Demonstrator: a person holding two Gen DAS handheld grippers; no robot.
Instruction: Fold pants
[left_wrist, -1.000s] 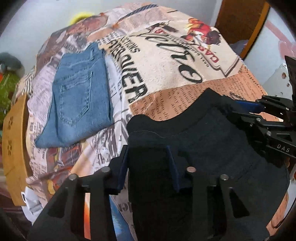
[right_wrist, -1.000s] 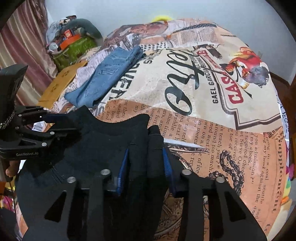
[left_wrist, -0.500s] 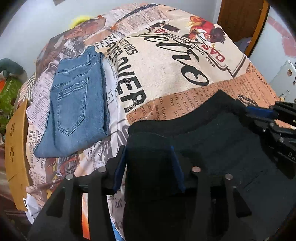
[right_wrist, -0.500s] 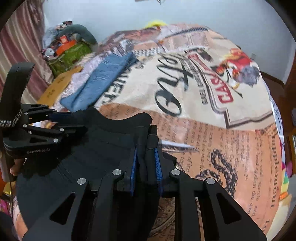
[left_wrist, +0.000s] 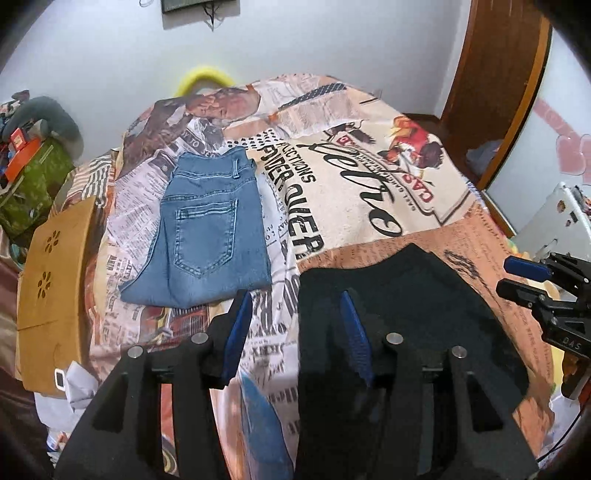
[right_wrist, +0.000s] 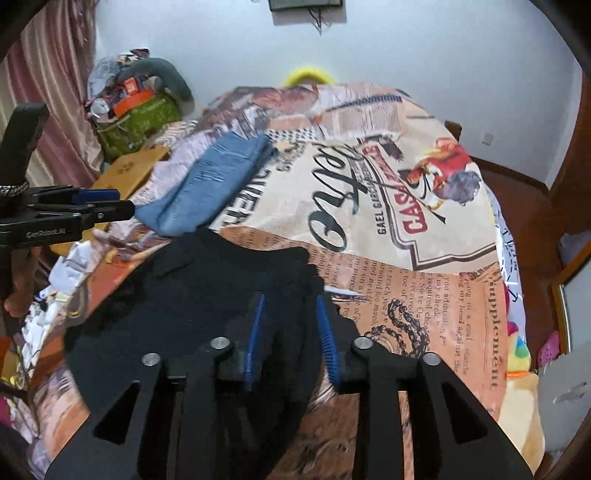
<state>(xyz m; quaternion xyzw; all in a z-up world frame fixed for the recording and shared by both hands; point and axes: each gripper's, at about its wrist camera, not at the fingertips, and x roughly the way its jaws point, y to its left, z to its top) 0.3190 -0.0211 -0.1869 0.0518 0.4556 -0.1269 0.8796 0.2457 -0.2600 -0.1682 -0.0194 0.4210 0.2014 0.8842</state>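
Folded black fabric pants (left_wrist: 417, 314) flat on newspaper-print bedspread (left_wrist: 369, 192), near folded blue denim jeans (left_wrist: 210, 232), left gripper (left_wrist: 295, 325) spread wide, gripping nothing, right gripper (right_wrist: 290, 332) parted astride the pants' edge, unclamped.

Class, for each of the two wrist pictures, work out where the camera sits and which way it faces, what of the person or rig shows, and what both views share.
Left wrist: rides on the left gripper, facing along its open fingers across the bed toward the wall; the right gripper shows at the right edge.
Right wrist: rides on the right gripper, facing the same wall; the left gripper and the person's hand show at left.
Shared: black pants, folded blue jeans.
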